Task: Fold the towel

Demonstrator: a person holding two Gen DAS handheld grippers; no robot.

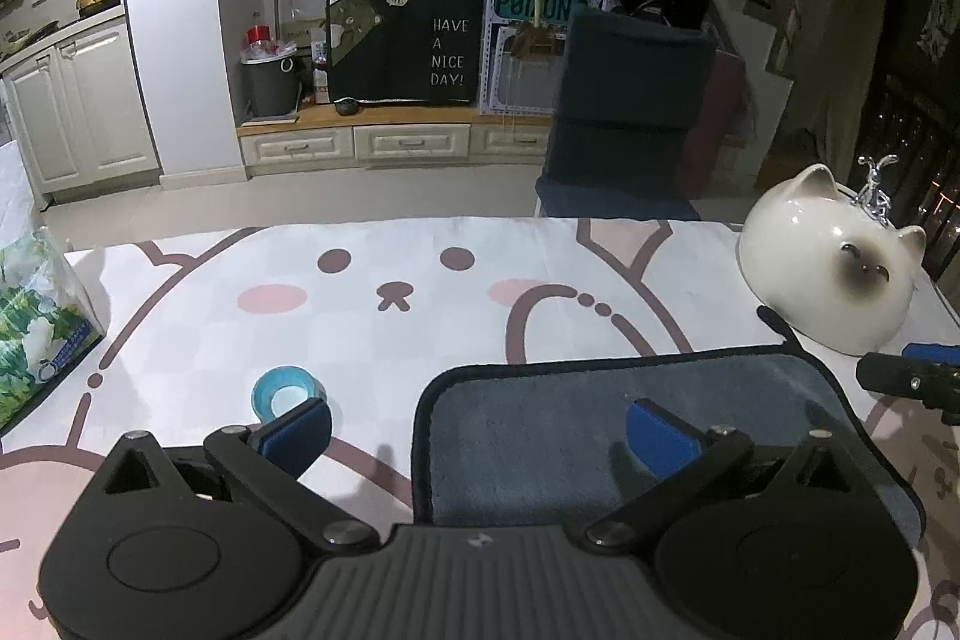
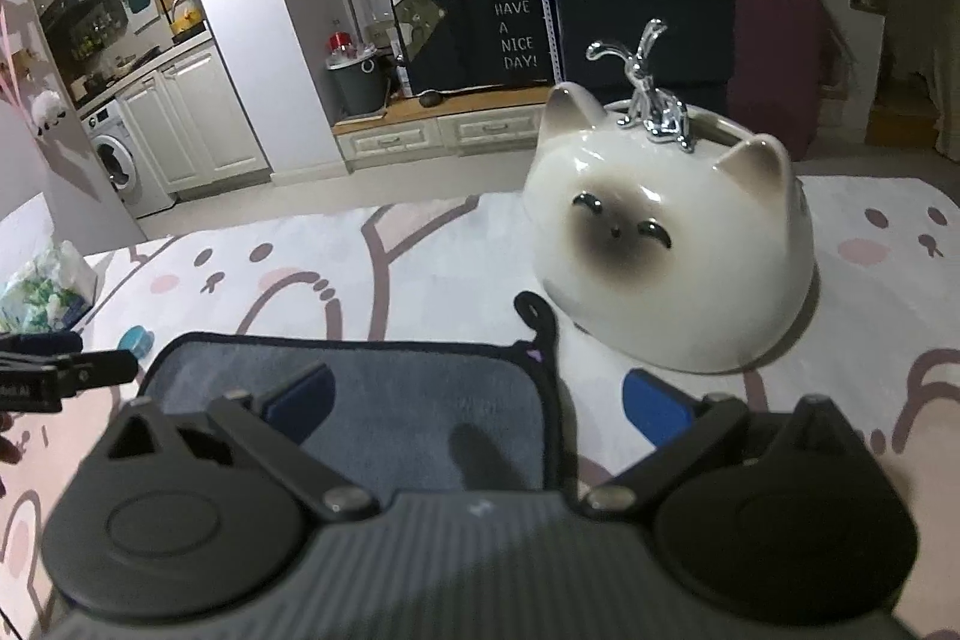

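Your left gripper (image 1: 477, 433) and right gripper (image 2: 477, 403), both spread apart, straddle the grey towel's (image 1: 600, 430) 2 side edges near the table's (image 1: 420, 328) near edge, apparently poised to pinch it.

Low wrist views, facing forward, sharing towel (image 1: 630, 436)

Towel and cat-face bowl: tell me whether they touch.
Apart. The right wrist view shows pale tablecloth between the towel edge and the cat-face bowl; only the towel's hanging loop reaches toward it.
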